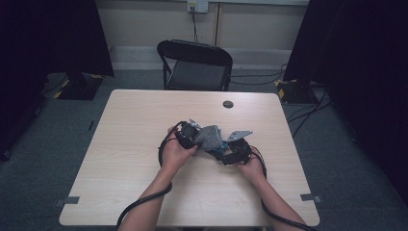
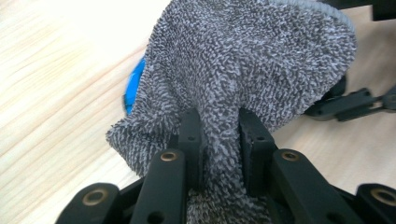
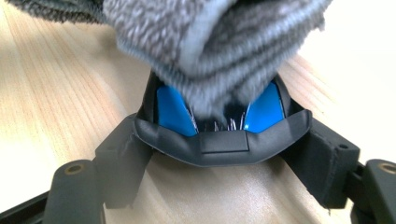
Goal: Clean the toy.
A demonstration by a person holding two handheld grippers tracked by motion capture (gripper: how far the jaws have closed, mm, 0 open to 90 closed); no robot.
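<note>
A grey terry cloth is bunching just below the middle of the high view, lifted a little above the pale wood-grain tabletop. Its looped pile is nubby and soft, with a stitched hem along one edge. Beneath it you are holding a blue and black object, smooth and glossy in its blue panels, with a matte black curved rim; what it is cannot be told.

Your left tongs are clamping a fold of the cloth, low in the centre of the left gripper view. Your right tongs are gripping the black rim from both sides, low in the right gripper view.

You seem to be wiping the object. Keep the rim grip steady, keep the fold pinched deep so it is not slipping, and be rubbing with light strokes across the glossy panels.

Beyond the tabletop, a black folding chair is standing at top centre.
</note>
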